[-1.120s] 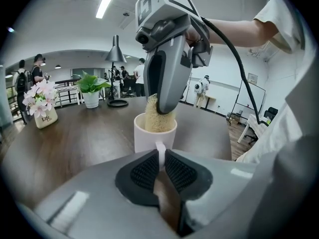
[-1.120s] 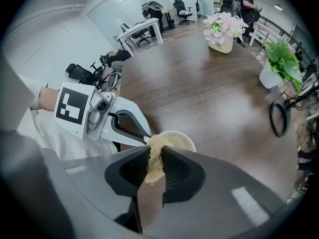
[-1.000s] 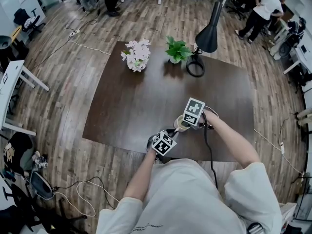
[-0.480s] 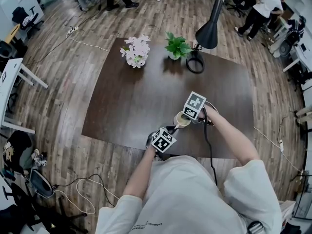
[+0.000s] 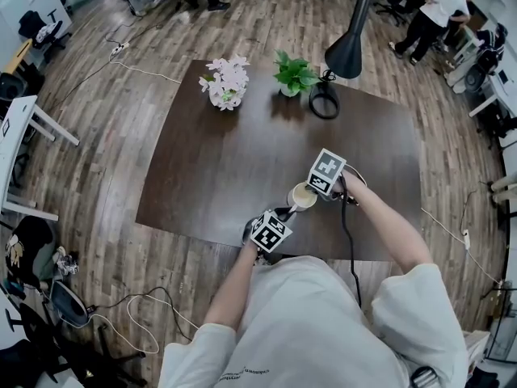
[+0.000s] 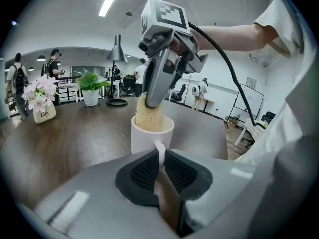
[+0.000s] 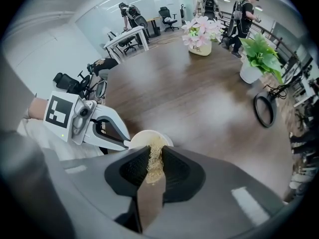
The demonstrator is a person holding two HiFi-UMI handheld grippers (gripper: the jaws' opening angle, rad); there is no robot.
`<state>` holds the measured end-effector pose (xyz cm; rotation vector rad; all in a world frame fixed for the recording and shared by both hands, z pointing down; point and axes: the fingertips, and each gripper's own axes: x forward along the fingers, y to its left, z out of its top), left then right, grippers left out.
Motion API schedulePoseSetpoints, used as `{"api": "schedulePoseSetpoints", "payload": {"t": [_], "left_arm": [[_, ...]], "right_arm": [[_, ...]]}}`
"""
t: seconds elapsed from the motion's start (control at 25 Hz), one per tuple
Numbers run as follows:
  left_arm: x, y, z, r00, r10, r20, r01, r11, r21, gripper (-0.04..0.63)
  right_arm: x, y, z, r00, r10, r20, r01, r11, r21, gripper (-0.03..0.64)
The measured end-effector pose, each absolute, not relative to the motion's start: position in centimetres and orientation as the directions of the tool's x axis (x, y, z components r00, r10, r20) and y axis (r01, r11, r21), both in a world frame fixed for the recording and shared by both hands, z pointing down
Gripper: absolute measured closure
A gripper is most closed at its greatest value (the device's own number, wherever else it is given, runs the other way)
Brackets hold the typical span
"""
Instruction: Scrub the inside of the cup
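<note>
A white cup (image 6: 151, 137) stands upright on the dark brown table (image 5: 234, 164) near its front edge, seen too as the cup (image 5: 300, 196) in the head view. My left gripper (image 6: 160, 156) is shut on the cup's handle (image 6: 159, 151). My right gripper (image 7: 153, 164) is shut on a tan fibrous scrubber (image 7: 153, 161). The scrubber (image 6: 148, 116) reaches down into the cup's mouth, and the right gripper (image 5: 308, 194) hangs just above the rim. In the right gripper view the cup's rim (image 7: 141, 138) shows just beyond the jaws.
At the table's far side stand a vase of pink flowers (image 5: 224, 84), a green potted plant (image 5: 292, 78) and a black lamp (image 5: 343, 53) with a ring base (image 5: 323, 103). People move about in the background (image 5: 430, 14). Cables lie on the wooden floor (image 5: 137, 330).
The right gripper has shifted slightly right and its marker cube has tilted, with the scrubber staying in the cup. The left gripper keeps hold of the handle.
</note>
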<state>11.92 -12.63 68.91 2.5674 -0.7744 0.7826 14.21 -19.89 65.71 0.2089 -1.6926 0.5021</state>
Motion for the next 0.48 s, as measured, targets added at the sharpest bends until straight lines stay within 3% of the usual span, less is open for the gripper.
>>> {"api": "schedulePoseSetpoints", "payload": {"t": [0.48], "left_arm": [[11.6,-12.7,68.8,0.689,-0.413,0.595,-0.607,-0.778,0.163,0.554]], "right_arm": [[14.7,-18.1,65.8,-0.115,0.188,0.976,-0.350,0.912,-0.217,0.525]]}}
